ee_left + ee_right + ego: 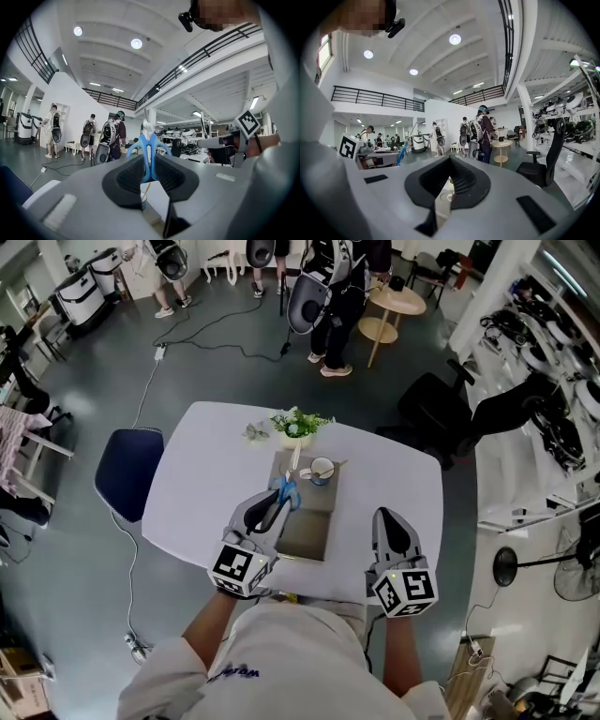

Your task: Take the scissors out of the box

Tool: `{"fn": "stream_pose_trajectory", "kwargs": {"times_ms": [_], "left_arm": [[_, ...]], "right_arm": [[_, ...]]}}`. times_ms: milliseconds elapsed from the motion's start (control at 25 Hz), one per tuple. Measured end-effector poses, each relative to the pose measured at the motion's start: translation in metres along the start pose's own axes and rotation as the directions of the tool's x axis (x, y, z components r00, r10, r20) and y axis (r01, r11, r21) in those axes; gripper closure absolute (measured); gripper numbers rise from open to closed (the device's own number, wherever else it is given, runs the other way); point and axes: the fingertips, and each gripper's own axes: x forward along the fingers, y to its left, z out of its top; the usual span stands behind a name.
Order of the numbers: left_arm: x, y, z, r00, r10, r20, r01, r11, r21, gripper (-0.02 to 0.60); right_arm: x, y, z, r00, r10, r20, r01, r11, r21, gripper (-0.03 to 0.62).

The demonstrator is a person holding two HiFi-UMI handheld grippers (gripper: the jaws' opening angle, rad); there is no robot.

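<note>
Left gripper point(279, 507), jaws nearly closed on the blue-handled scissors point(289, 490) above the box's point(307, 538) ten-o'clock side, pinches only thin handle, so they may swivel and drop back; right gripper point(387, 517) is closed, empty.

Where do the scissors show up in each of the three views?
Head view: scissors at centre, blue handles in the jaws of the left gripper, over the box.
Left gripper view: scissors dead centre, clamped between the jaws.
Right gripper view: a blue sliver at the left, likely the scissors.
Shared landmark: the person with a backpack standing in the background.
</note>
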Motion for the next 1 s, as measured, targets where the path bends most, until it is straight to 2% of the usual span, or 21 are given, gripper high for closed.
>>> {"fn": "stream_pose_trajectory", "kwargs": {"times_ms": [1000], "left_arm": [[-0.005,-0.003,0.037,0.997,0.012,0.075,-0.015,0.999,0.037,0.505]], "right_arm": [[0.0,-0.006,0.015,0.999,0.001,0.034,0.0,0.999,-0.04,0.592]]}}
